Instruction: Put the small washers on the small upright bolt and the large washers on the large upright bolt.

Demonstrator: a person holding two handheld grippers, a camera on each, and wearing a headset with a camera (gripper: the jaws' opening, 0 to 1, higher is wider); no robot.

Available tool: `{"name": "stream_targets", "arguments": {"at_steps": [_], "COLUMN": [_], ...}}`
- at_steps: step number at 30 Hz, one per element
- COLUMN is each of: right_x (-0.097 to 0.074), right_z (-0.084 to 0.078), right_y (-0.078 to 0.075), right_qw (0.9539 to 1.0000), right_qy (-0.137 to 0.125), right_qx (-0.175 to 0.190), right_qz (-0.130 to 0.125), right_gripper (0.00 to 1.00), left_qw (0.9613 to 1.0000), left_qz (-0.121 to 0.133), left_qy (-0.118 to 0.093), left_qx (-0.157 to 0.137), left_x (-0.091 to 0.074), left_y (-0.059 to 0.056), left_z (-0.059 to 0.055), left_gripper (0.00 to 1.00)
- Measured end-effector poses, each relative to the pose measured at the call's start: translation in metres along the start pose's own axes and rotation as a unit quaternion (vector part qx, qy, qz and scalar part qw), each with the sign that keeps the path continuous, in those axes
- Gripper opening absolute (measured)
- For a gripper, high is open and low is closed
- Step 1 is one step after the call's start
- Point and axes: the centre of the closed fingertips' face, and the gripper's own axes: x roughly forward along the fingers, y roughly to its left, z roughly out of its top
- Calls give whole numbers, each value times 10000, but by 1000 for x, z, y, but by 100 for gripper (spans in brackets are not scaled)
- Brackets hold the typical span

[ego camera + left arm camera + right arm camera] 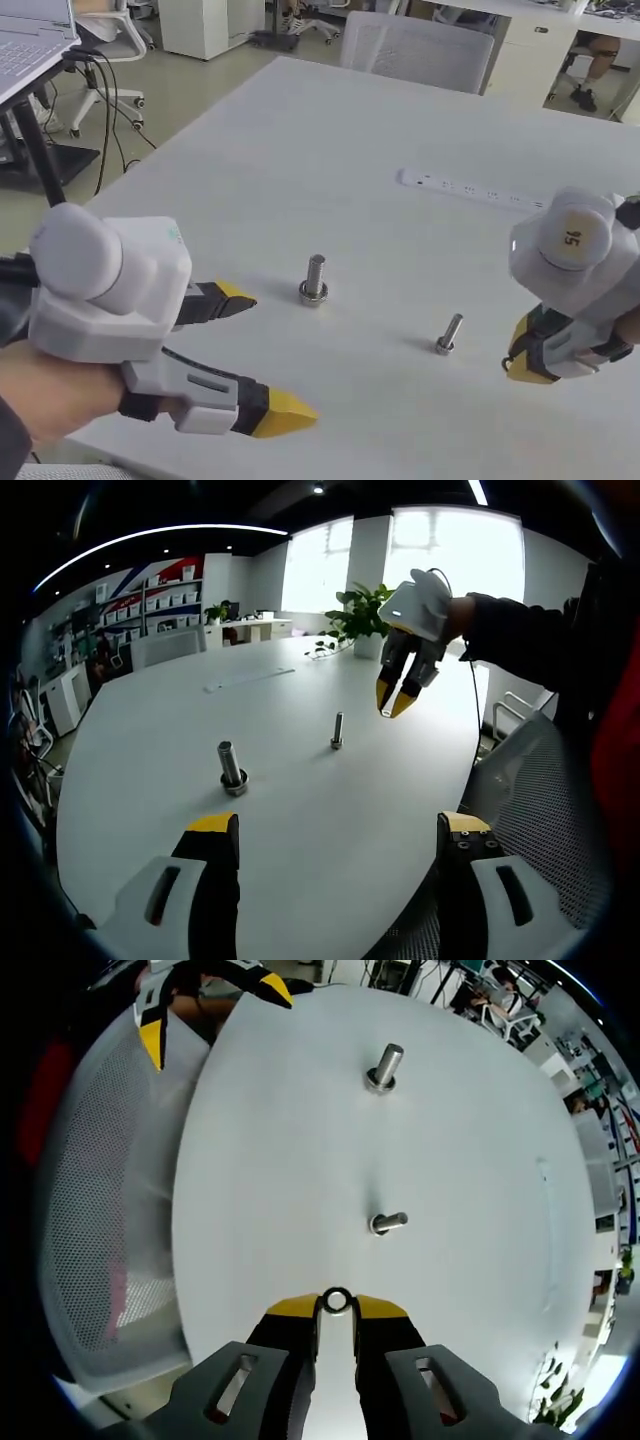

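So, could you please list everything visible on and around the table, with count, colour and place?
large silver metal upright bolt: one, silver, middle of white table.
small silver metal upright bolt: one, silver, right of it.
small silver metal washer: one, silver, in the right gripper.
white power strip: one, white, table's far side.
grey mesh chair: one, grey, beyond the table.
left gripper: one, white and yellow, jaws open.
right gripper: one, same, jaws shut on washer.

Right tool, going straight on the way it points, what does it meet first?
Probably the small bolt, just ahead of the washer it grips, though it may reach the table beside it first.
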Motion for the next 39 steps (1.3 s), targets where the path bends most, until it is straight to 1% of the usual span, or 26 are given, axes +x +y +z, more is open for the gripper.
{"name": "stream_targets", "arguments": {"at_steps": [4, 8, 9, 11, 15, 24, 39], "right_x": [-4, -8, -9, -10, -6, 1, 16], "right_z": [6, 16, 20, 26, 34, 45, 49], "right_y": [-7, -15, -18, -22, -29, -33, -34], "right_qw": [10000, 9999, 9997, 9996, 9994, 9991, 9988], "right_qy": [-42, -95, -99, -126, -135, -146, -63], "right_qx": [-29, -90, -143, -182, -275, -399, -480], "right_qz": [-38, -100, -153, -154, -148, -76, 88], "right_gripper": [14, 14, 14, 14, 14, 14, 14], "left_qw": [10000, 10000, 10000, 10000, 10000, 10000, 9999], "left_qz": [6, 10, 10, 20, 31, 53, 84], "left_qy": [4, 16, 20, 19, 12, 20, 38], "left_qx": [-5, -10, -10, -21, -36, -65, -103], "left_x": [0, 0, 0, 0, 0, -1, -3], "left_y": [0, 0, 0, 1, 2, 3, 3], "left_z": [0, -1, -1, -2, -2, -4, -7], "left_gripper": [81, 81, 81, 81, 81, 81, 81]}}
